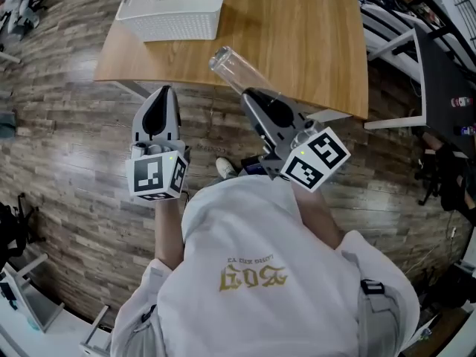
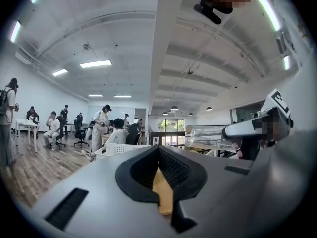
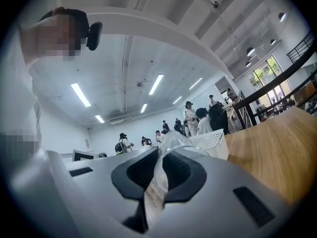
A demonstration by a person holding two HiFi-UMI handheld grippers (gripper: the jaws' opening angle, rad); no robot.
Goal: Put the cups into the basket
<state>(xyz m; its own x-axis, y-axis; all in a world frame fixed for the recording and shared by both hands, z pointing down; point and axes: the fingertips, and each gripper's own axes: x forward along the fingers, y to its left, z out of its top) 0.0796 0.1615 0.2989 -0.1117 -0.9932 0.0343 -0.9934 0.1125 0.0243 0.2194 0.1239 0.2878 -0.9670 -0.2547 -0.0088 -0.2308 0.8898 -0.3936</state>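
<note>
Nearest the lens is the person's white shirt (image 1: 275,274), with both tools held out ahead of it.

Task status: not complete. One clear plastic cup (image 1: 232,67) is in hand, tilted, over the near edge of the wooden table (image 1: 305,43). It is well apart from the white perforated basket (image 1: 178,24) at the table's far left corner. No cup is visible in the part of the basket that shows. No other cup is seen on the table. Judged remaining: carry this cup across to the basket and let it go inside.

Right gripper (image 1: 249,95): clenched on the cup, the jaws pinching its thin wall so that the mouth points away from the person. The right gripper view confirms the clear plastic between the pads.

Left gripper (image 1: 164,92): jaws closed together with nothing between them, held short of the table edge, idle.
</note>
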